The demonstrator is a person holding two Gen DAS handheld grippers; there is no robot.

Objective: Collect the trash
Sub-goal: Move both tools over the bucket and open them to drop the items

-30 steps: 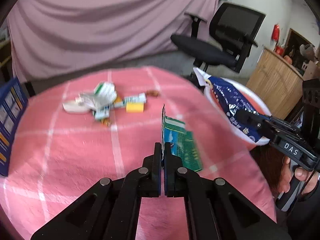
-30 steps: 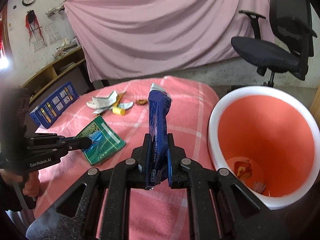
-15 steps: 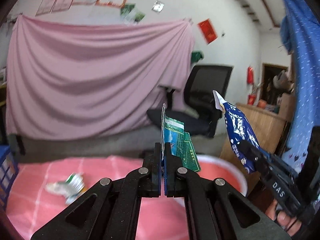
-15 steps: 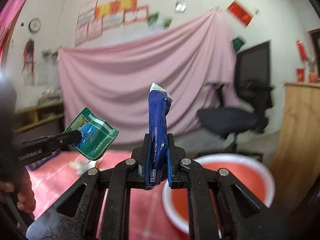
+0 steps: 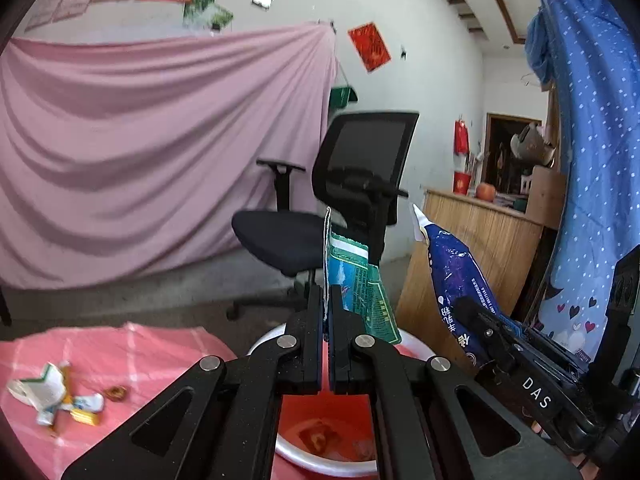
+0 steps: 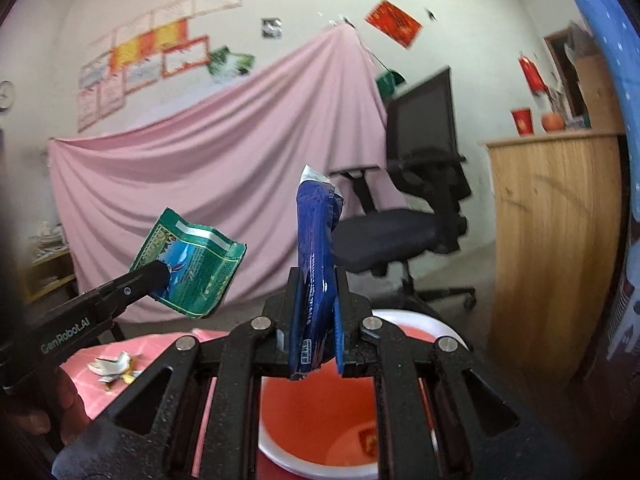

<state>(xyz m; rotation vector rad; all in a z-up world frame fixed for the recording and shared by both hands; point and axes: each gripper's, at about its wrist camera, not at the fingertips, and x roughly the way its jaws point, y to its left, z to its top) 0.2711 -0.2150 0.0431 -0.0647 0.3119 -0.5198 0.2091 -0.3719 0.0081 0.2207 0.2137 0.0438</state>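
Crinkly foil in both tongs, bin right below you.
Your left gripper (image 5: 327,316) pinches the green wrapper (image 5: 358,284), your right gripper (image 6: 316,312) clamps the blue packet (image 6: 316,240), both hanging over the red bin (image 6: 420,326). Looks like drop time: spread the jaws over its mouth. Scraps (image 5: 52,394) wait on the pink table (image 5: 140,344), left; chair (image 5: 352,200) sits far off.

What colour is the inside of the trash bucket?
The bucket is orange-red inside, with a white rim. It shows best in the right wrist view.
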